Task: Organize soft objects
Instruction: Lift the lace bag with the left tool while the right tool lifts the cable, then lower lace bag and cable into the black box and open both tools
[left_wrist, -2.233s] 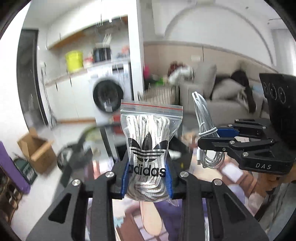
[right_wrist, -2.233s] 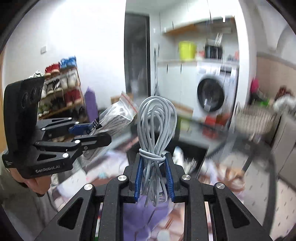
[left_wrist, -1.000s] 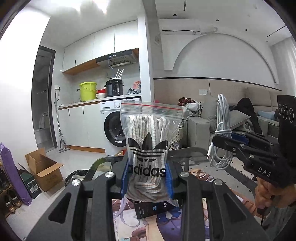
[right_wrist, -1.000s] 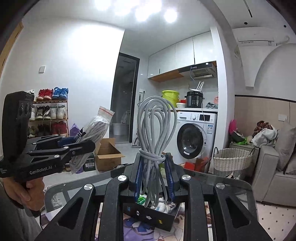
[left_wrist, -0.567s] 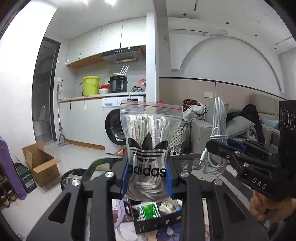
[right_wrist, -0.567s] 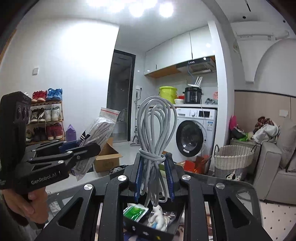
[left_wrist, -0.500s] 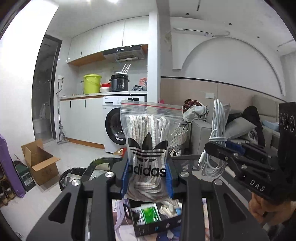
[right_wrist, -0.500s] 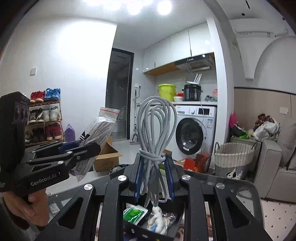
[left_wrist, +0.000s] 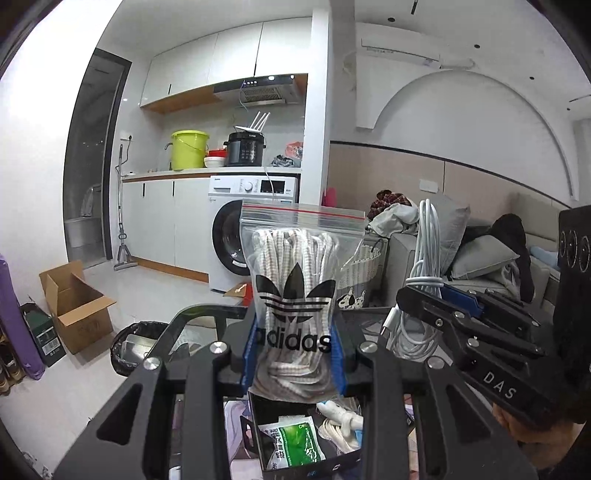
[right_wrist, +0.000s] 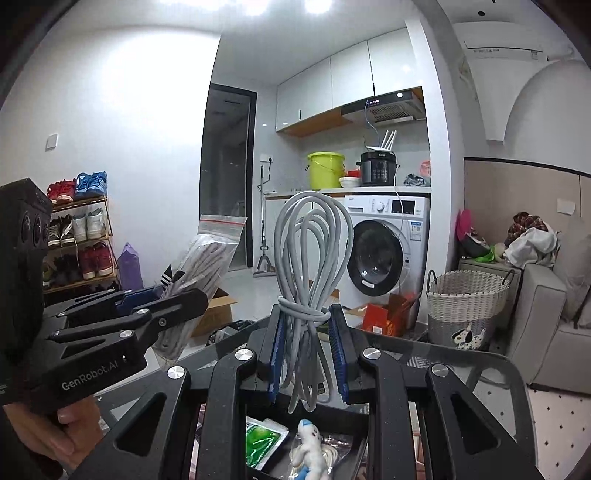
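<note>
My left gripper (left_wrist: 294, 354) is shut on a clear zip bag of white laces with an adidas logo (left_wrist: 295, 291), held upright above a black box (left_wrist: 295, 439). My right gripper (right_wrist: 308, 354) is shut on a coiled grey cable (right_wrist: 310, 280), also held upright over the same box (right_wrist: 306, 443). The box holds a green packet (left_wrist: 293, 441), a small white and blue soft toy (right_wrist: 308, 445) and white cord. The right gripper (left_wrist: 424, 306) with the cable (left_wrist: 424, 258) shows at right in the left wrist view. The left gripper (right_wrist: 173, 306) with the bag (right_wrist: 203, 258) shows at left in the right wrist view.
The box sits on a glass table (right_wrist: 461, 362) with a printed mat. Beyond are a washing machine (right_wrist: 384, 251), a wicker basket (right_wrist: 465, 306), a sofa (left_wrist: 480, 258), a cardboard box (left_wrist: 74, 306), a bin (left_wrist: 133, 347) and a shoe rack (right_wrist: 81, 236).
Both grippers kept their hold and tilted from a low, blurred view to level. The black box has come into sight below both and has drawn nearer.
</note>
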